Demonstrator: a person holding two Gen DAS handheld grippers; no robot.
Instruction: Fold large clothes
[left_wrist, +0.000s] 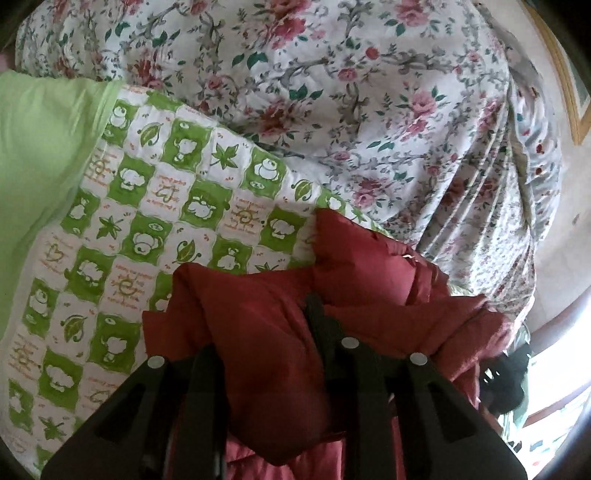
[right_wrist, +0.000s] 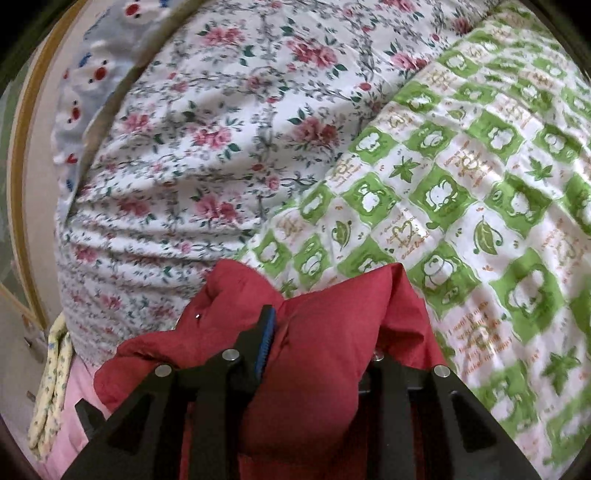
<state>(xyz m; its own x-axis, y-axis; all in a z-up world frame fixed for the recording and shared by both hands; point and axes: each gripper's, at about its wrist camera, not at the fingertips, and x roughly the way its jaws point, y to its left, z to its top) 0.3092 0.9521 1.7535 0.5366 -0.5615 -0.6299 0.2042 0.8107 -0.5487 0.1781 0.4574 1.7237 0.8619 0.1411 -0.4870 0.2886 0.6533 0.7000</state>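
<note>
Left wrist view: the left tongs (left_wrist: 280, 332) are nipped narrowly on a bunched red padded jacket (left_wrist: 258, 369) above the green-checked quilt (left_wrist: 155, 221), floral bedding (left_wrist: 351, 110) beyond it. The right tongs (right_wrist: 317, 343) pinch the same jacket likewise. Orange script on the quilt is too blurred to read.

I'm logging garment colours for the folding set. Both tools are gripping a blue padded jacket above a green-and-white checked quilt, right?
Not blue: the padded jacket is red, as the right wrist view shows. Both the left tool and right tool grip it above the green-and-white checked quilt.
</note>
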